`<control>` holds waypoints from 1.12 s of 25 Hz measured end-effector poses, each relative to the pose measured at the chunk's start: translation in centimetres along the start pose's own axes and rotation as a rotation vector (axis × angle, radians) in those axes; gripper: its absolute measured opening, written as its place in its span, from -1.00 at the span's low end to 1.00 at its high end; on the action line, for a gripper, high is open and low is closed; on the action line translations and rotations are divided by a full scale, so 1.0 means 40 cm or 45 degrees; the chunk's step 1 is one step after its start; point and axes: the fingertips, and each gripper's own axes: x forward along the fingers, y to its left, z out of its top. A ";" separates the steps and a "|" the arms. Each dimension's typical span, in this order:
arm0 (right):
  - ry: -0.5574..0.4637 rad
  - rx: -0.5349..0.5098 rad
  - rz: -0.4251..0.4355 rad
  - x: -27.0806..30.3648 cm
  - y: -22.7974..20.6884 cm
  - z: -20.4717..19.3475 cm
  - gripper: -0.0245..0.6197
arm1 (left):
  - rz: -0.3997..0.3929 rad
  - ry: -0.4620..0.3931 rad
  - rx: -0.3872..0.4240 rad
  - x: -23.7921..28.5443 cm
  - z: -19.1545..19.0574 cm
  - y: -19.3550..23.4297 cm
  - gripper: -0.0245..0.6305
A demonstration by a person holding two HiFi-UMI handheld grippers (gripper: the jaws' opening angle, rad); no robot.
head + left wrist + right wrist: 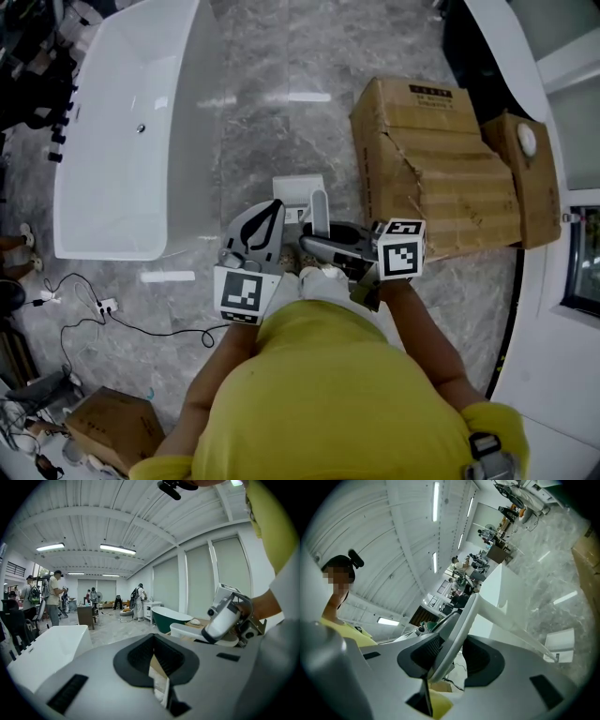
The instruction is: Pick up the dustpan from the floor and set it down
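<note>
A white bathtub (117, 159) fills the head view from nine to eleven o'clock, standing on the grey marble floor (272, 84). A power strip (106, 306) with a black cable lies at eight o'clock. A small cardboard box (108, 427) sits further down, towards seven.

Near the middle, the left tool (273, 213) points to twelve o'clock. In its own view the left tool (153, 651) has its jaws pressed together at the tips, with nothing between them.

The dustpan (298, 192) is white. It lies just beyond both tools at twelve o'clock from the person's yellow shirt (328, 394), and its handle rises back towards five o'clock.

The right tool (311, 245) reaches in from four o'clock. In the right gripper view the right tool (454, 635) is pinching the curved top of that handle (469, 610). Its long stem runs off to four o'clock, down to the pan (560, 644) over the floor. I cannot tell whether the pan clears the floor.

A large, torn cardboard box (427, 159) lies at two o'clock.
</note>
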 end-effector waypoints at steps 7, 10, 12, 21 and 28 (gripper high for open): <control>0.010 -0.050 0.011 -0.011 0.043 0.014 -0.41 | 0.000 -0.018 0.002 0.003 0.011 0.000 -0.92; 0.008 -0.063 0.012 -0.011 0.056 0.023 -0.40 | -0.008 -0.027 0.008 0.006 0.021 -0.001 -0.92; 0.008 -0.064 0.016 -0.011 0.063 0.027 -0.40 | -0.012 -0.027 0.008 0.006 0.022 -0.002 -0.92; 0.023 -0.044 0.026 -0.009 0.074 0.029 -0.39 | -0.018 -0.015 0.008 0.009 0.018 -0.004 -0.92; 0.036 -0.027 0.018 -0.010 0.060 0.019 -0.39 | -0.017 -0.009 0.005 0.004 0.014 -0.011 -0.92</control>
